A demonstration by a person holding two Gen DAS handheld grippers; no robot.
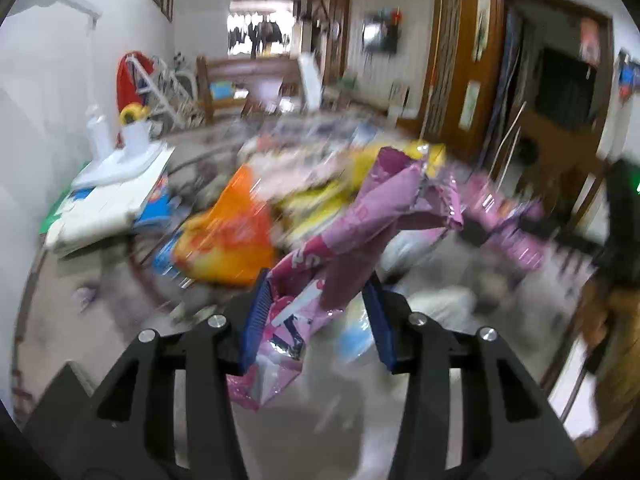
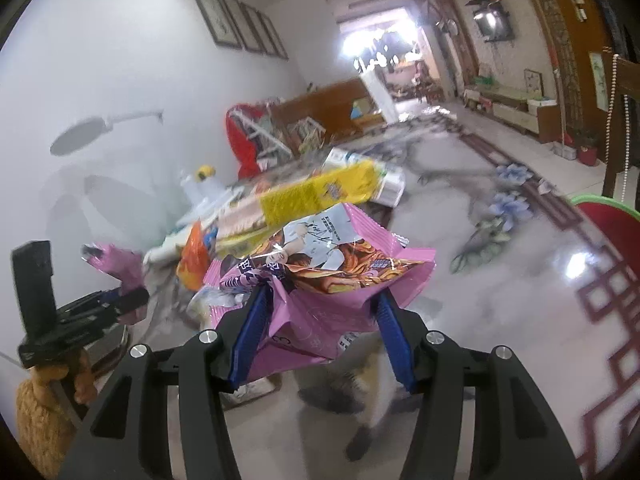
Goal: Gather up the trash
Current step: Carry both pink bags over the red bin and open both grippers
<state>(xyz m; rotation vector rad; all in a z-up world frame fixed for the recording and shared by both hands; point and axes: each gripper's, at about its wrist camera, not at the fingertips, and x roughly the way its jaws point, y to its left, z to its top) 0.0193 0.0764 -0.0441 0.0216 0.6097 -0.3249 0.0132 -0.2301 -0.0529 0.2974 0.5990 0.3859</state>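
Left gripper (image 1: 318,300) pinching a crumpled pink wrapper (image 1: 360,232), apparently clear of the blurred pile (image 1: 232,236); right gripper (image 2: 320,312) clamped on a pink bag (image 2: 320,280).

Crumpled pink wrapper (image 1: 360,240) between left gripper (image 1: 318,316) jaws (orange bag (image 1: 228,236) behind, blurred)

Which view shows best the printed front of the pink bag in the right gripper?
The right wrist view: the pink bag fills the centre between the right gripper's pads, its print sharp. The left wrist view shows it only as a pink blur at the right.
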